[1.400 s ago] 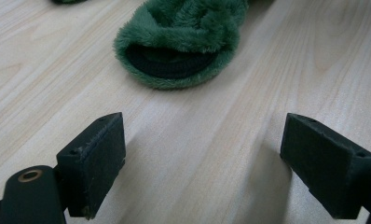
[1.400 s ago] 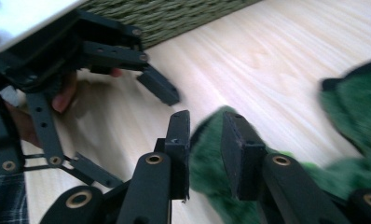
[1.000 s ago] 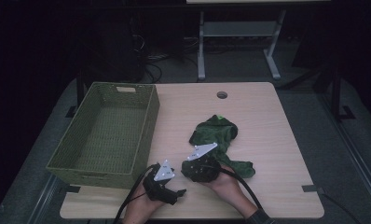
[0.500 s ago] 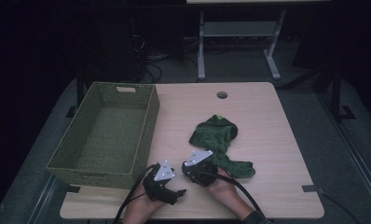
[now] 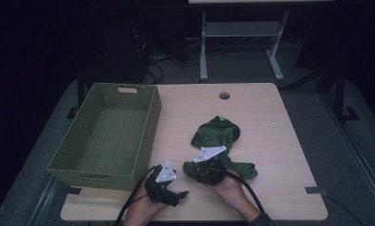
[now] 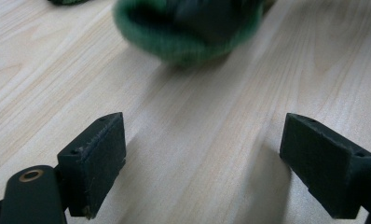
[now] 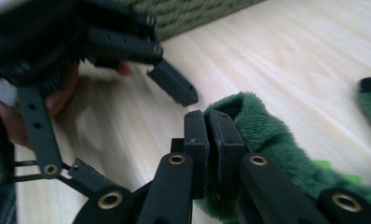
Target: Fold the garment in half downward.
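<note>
Pinching only the fuzzy edge of the green sock (image 7: 267,135), lower centre, the right gripper (image 7: 208,122) is clamped; the thin hold could slip when lifted. Left gripper (image 6: 202,158) gapes empty.

Room dim; dark grey floor (image 5: 327,117) around a light wood-grain bench (image 5: 270,136), rounded corners, round cable hole (image 5: 224,95) near its far edge. Behind the bench: a pale metal frame (image 5: 242,35) with two uprights on splayed feet, loose cables (image 5: 169,59) lying on the floor beside it. Short strips of dark tape (image 5: 315,190) sit at the bench's near corners.
</note>
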Demonstrator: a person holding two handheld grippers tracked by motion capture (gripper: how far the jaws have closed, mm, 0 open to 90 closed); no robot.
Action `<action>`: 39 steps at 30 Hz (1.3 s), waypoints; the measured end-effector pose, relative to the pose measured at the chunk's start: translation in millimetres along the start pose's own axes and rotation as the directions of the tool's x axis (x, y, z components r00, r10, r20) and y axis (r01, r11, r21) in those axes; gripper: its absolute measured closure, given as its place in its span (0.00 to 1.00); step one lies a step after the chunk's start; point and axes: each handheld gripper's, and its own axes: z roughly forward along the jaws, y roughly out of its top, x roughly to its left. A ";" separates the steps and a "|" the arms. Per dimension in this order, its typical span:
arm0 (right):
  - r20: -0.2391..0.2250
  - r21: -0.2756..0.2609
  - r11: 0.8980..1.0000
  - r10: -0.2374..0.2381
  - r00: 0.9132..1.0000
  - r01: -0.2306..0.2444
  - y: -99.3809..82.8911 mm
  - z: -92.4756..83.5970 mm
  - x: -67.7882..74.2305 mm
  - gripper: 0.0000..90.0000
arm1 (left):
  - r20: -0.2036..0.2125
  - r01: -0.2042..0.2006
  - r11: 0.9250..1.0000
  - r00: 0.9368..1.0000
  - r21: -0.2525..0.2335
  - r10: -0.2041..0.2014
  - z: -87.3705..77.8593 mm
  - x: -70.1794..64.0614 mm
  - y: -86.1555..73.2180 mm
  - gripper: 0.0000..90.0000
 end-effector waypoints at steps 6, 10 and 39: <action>-0.018 -0.067 0.997 0.047 0.999 -0.049 0.9 -22.0 -10.6 0.95 | 0.003 -0.002 1.000 1.000 0.004 0.002 -0.3 0.1 0.1 0.15; -0.007 -0.095 0.993 0.064 0.998 -0.064 -3.7 -38.1 -18.2 0.95 | 0.002 -0.001 1.000 1.000 0.006 0.001 -0.5 0.2 0.3 0.15; 0.149 -0.177 0.978 0.135 0.980 -0.108 -28.7 -105.1 -53.2 1.00 | -0.002 0.006 1.000 1.000 0.001 -0.006 0.9 0.4 0.7 0.15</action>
